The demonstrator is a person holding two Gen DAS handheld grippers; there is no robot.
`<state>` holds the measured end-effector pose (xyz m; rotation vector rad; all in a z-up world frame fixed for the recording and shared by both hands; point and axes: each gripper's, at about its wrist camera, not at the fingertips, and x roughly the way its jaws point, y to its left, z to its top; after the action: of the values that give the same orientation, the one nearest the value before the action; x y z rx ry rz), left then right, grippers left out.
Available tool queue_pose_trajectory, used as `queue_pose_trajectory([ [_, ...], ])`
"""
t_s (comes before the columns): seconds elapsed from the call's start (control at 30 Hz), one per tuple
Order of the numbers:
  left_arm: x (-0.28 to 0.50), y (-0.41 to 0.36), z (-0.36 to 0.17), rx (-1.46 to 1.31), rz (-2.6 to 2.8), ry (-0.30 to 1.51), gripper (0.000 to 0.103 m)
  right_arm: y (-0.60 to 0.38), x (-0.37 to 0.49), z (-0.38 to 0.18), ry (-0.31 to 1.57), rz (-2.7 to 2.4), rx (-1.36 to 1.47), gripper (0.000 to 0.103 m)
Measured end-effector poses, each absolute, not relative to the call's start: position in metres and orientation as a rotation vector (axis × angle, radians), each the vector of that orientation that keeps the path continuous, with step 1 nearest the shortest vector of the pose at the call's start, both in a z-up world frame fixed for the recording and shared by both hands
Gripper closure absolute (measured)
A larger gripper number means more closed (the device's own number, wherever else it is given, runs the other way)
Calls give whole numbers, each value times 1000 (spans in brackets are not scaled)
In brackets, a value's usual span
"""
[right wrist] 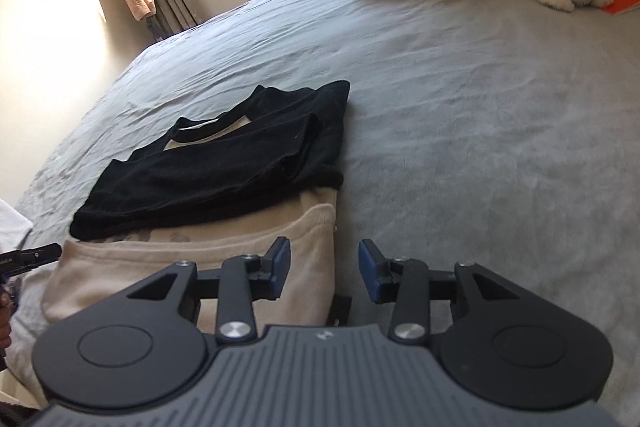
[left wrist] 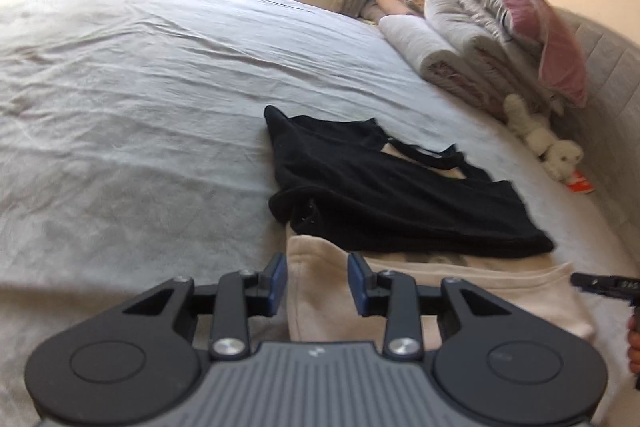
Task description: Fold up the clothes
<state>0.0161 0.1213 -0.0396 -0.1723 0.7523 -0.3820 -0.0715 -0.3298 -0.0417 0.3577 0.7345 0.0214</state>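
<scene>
The black garment [left wrist: 384, 187] lies folded on the cream garment [left wrist: 440, 295] on the bed [left wrist: 140, 87]. Left tongs [left wrist: 317, 283] and right tongs [right wrist: 325, 269] stand released, empty, above the cream garment's two near corners; its long axis spans between them.

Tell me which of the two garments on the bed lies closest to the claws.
The cream garment: it lies directly beneath both open claws, left claw and right claw. The black garment lies farther away, overlapping the cream one's far edge.

Bedroom: bed [left wrist: 140, 67], folded quilts [left wrist: 460, 39].
</scene>
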Motion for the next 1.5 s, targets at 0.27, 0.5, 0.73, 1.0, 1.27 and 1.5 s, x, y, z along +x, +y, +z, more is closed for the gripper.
queue_pose_trajectory([
  [0.27,-6,113,-44,-144,-299,638,95,-305,-85,-50,603,-44,159,92],
  [0.5,-18,114,-41,-155,-265,526,95,-309,-96,-39,467,-143,107,95],
  [0.73,1,112,-53,-175,-257,627,91,-323,-81,-40,571,-60,257,76],
  [1.0,1,113,-57,-179,-262,633,91,-299,-80,-48,610,-12,123,74],
  [1.27,-15,109,-52,-113,-242,530,95,-266,-112,-38,439,-76,-156,97],
  [1.5,-2,103,-57,-93,-211,539,94,-276,-80,-43,463,-113,-145,97],
])
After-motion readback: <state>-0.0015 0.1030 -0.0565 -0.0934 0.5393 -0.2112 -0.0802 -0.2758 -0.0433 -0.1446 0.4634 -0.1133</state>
